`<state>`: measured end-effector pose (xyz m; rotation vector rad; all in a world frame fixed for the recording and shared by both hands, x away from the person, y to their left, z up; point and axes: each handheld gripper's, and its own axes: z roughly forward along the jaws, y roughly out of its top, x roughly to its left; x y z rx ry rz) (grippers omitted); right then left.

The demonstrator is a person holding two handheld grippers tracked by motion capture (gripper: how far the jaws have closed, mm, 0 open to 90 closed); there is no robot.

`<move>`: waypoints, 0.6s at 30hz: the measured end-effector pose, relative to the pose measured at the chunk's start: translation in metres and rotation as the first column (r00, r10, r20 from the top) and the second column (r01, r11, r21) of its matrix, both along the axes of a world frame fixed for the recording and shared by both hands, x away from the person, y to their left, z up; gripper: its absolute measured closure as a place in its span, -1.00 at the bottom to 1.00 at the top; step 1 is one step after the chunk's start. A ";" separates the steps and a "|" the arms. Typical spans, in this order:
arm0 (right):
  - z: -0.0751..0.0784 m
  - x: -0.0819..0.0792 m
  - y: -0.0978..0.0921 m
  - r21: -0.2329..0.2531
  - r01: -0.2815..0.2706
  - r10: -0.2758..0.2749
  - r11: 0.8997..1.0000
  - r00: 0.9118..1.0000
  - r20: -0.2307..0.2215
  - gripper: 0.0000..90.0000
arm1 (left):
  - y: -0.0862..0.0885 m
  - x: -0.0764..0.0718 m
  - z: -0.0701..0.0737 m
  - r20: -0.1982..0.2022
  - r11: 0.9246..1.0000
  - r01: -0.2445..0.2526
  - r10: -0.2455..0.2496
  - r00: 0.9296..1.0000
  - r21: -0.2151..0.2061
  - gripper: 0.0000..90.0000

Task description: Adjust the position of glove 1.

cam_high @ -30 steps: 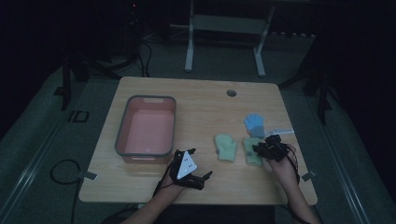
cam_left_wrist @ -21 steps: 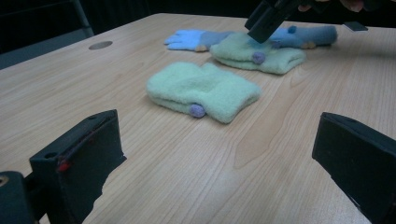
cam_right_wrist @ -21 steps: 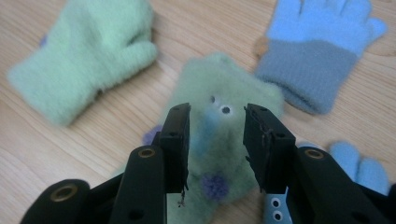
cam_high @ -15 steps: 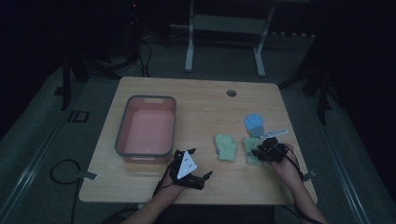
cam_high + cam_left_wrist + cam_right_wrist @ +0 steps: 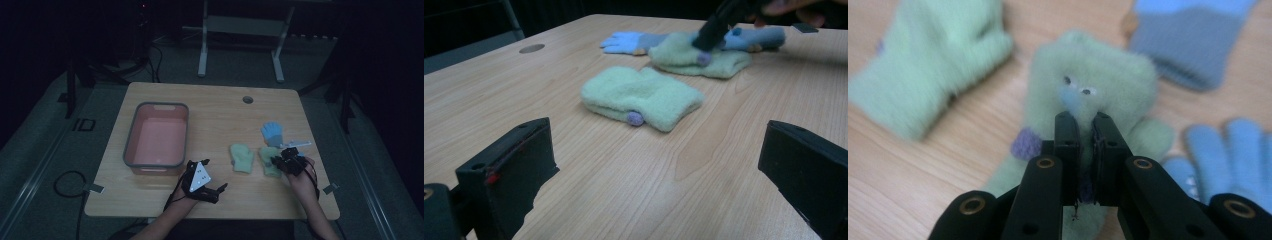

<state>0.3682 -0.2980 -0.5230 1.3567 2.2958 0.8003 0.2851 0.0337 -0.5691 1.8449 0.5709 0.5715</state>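
Green fuzzy mitten [image 5: 1088, 100] lay at lower right of high view on wooden worktop [image 5: 220, 115]. Right hand-held gripper [image 5: 1083, 120] had jaws pinched together on its cuff. Second green mitten [image 5: 242, 158] lay just left of it. Left hand-held gripper [image 5: 202, 182], lower centre, had jaws wide apart, holding nothing. Pink tub [image 5: 132, 150] stood at left.

A light wooden table [image 5: 220, 112] with a round grommet hole [image 5: 247, 99] near its far edge carries a grey-rimmed pink plastic tub [image 5: 156, 141] at centre left — and, right of centre, two fuzzy green mittens [image 5: 242, 157] [image 5: 269, 160] side by side, with a blue knit glove [image 5: 272, 132] just above them.
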 end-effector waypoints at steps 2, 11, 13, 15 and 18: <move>0.013 -0.002 0.000 0.036 0.022 -0.023 0.999 0.999 0.025 0.87 | 0.000 0.000 0.000 -0.001 1.000 0.000 0.000 1.000 0.000 -0.96; 0.061 -0.005 0.027 0.045 0.027 -0.031 0.999 0.995 0.098 0.86 | 0.000 0.000 0.000 0.000 1.000 -0.002 0.002 1.000 -0.001 -0.96; 0.063 -0.005 0.036 0.051 0.014 -0.019 0.999 0.995 0.099 0.86 | 0.000 0.000 0.000 -0.001 1.000 -0.002 0.002 1.000 -0.003 -0.96; 0.063 -0.004 0.044 0.060 0.011 -0.016 0.998 0.996 0.090 0.86 | 0.000 0.000 0.000 -0.003 1.000 -0.004 0.004 1.000 -0.004 -0.96; 0.061 -0.004 0.058 0.063 0.014 -0.019 0.998 0.997 0.074 0.86 | 0.000 0.000 0.000 0.000 1.000 -0.003 0.003 1.000 -0.001 -0.96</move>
